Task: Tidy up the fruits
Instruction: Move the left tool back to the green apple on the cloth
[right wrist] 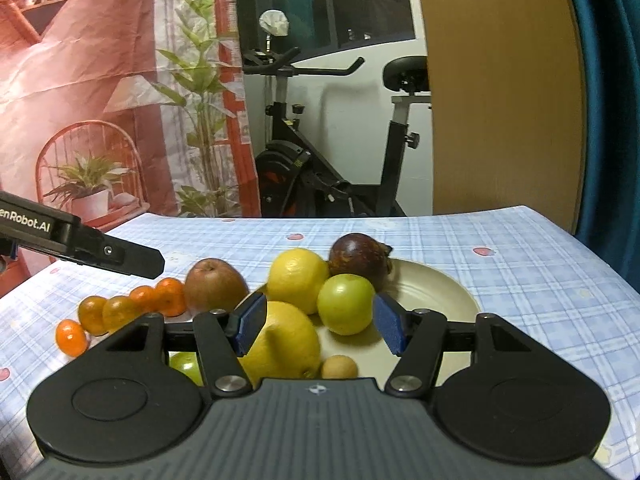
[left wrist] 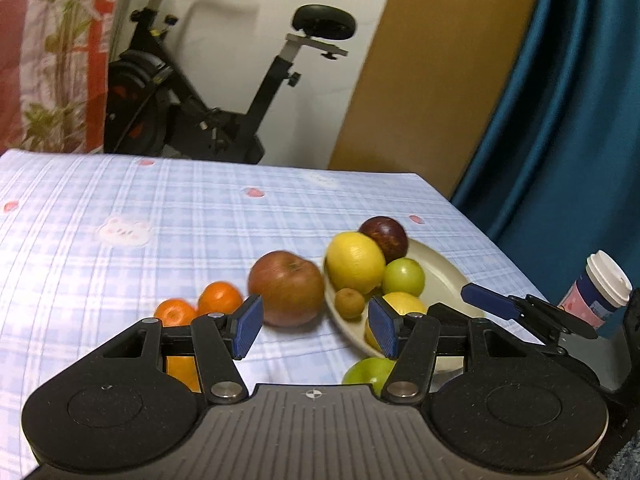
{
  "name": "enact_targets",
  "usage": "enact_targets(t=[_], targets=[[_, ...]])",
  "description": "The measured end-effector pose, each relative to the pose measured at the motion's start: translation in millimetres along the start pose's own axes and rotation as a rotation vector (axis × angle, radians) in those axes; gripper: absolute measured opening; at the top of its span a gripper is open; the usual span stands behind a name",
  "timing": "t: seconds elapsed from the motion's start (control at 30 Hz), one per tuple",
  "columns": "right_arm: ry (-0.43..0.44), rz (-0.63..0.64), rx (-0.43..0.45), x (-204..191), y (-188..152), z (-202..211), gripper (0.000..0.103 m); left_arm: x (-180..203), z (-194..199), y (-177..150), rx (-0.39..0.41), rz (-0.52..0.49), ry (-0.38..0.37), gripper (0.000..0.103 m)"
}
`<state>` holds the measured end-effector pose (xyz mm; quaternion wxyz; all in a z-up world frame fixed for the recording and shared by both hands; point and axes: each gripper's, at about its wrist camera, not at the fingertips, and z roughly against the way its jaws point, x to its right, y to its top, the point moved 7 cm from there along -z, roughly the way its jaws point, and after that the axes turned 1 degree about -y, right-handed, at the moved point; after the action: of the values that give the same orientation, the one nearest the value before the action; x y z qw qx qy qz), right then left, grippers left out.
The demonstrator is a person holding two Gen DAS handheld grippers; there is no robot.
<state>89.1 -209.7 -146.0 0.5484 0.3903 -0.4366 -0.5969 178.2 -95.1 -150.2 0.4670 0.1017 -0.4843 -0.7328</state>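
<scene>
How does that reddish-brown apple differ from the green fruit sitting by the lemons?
The reddish-brown apple lies on the checked cloth beside the plate; the green fruit sits on the plate. The apple is dull russet and looks larger; the green fruit is glossy pale green and smaller. The apple touches the small oranges; the green fruit leans against a lemon and the dark purple fruit. Both are round, and neither is held.

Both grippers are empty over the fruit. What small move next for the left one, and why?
Probably ease the left gripper forward and close on the red apple: its jaws are open and empty, and the apple sits on the cloth just outside the plate, directly ahead.
</scene>
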Motion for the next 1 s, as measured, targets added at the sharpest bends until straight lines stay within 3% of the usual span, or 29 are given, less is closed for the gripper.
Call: enact_targets(t=[0.23,0.5,1.0], targets=[[0.092,0.048,-0.018,-24,-2,8,0.062,-6,-1,-9,-0.024,0.029,-0.011,0.061],[0.245,0.144,-0.141,-67,-21,7,0.058,3,-4,-22,-0.052,0.011,-0.047,0.061],[0.261,0.067,-0.257,-65,-42,-3,0.058,23,-33,-41,-0.154,-0.019,-0.136,0.061]])
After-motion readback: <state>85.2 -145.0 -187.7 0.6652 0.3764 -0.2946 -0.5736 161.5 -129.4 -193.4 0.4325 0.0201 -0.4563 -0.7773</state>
